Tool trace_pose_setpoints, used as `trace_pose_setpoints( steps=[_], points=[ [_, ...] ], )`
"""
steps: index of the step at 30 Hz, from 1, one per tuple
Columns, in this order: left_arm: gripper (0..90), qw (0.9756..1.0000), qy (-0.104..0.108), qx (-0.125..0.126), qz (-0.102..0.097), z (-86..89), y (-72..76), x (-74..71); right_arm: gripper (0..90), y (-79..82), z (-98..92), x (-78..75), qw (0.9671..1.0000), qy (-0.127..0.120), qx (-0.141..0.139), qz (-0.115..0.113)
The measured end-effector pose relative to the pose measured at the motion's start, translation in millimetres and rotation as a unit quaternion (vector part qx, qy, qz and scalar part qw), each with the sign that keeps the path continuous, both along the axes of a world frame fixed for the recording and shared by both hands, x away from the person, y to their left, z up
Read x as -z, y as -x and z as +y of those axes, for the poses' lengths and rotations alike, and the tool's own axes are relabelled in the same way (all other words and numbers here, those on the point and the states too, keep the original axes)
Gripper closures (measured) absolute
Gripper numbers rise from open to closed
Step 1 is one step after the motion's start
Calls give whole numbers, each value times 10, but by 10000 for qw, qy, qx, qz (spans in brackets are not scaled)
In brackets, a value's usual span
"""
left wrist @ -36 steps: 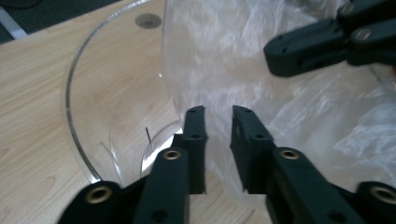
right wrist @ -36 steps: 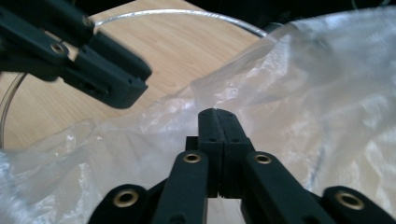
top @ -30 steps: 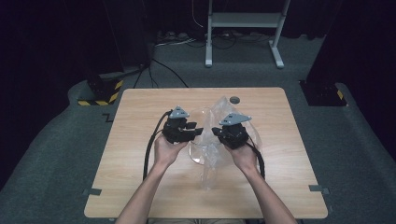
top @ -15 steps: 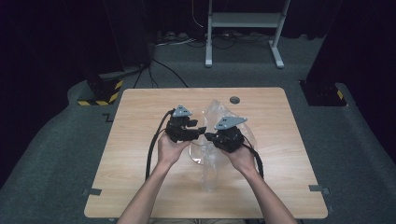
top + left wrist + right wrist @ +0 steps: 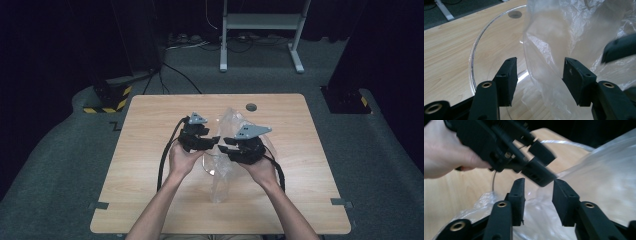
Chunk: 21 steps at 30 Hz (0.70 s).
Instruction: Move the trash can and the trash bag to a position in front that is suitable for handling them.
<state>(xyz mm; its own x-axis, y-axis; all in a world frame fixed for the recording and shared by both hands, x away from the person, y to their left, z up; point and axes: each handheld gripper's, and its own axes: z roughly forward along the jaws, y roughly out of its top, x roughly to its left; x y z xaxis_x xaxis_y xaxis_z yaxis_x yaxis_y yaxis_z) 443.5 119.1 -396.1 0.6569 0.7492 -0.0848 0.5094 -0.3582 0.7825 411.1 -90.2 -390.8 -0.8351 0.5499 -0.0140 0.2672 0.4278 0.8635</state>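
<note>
A crumpled clear plastic bag stands on the wooden table, draped over a clear round bowl. My left gripper and right gripper meet tip to tip at the bag's left side. In the left gripper view the open left gripper has the bag's edge hanging loose between its jaws, over the bowl rim. The right gripper is open too, with only bag film behind its jaws, and the left gripper is just ahead. Both sets of jaws have just been opening.
A round cable hole sits near the table's far edge. Black cables trail from both grippers toward the person. Beyond the table are a white metal stand and a yellow-striped foot on the grey floor.
The right gripper has shifted slightly left toward the left gripper. The left hand has stayed in place and the bag keeps its position.
</note>
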Motion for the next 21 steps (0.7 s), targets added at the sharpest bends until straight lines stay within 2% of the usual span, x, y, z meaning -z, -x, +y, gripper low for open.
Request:
trace_pose_setpoints(
  steps=[4, 7, 10, 14, 15, 18, 21],
  points=[
    [455, 10000, -14, -12, -28, -4, 10, 4, 559, 21, -133, -79, 9989, -142, 363, -261],
    [458, 10000, -31, -16, -47, -8, 20, 8, 516, 8, -267, -120, 9959, -307, 749, -399],
    [458, 10000, -61, -22, -68, -11, 26, 8, 487, -20, -375, -133, 9927, -404, 1065, -407],
    [460, 10000, -40, -18, -82, -10, 30, 12, 445, -68, -496, -133, 9869, -424, 1493, -439],
    [460, 10000, -44, -15, -84, -10, 31, 13, 441, -82, -509, -130, 9863, -419, 1535, -426],
    [459, 9999, -70, -9, -89, -11, 36, 14, 467, -149, -520, -102, 9864, -352, 1582, -282],
    [459, 9999, -54, 7, -117, -8, 43, 15, 608, -192, -477, -65, 9887, -216, 1472, -177]
  ],
)
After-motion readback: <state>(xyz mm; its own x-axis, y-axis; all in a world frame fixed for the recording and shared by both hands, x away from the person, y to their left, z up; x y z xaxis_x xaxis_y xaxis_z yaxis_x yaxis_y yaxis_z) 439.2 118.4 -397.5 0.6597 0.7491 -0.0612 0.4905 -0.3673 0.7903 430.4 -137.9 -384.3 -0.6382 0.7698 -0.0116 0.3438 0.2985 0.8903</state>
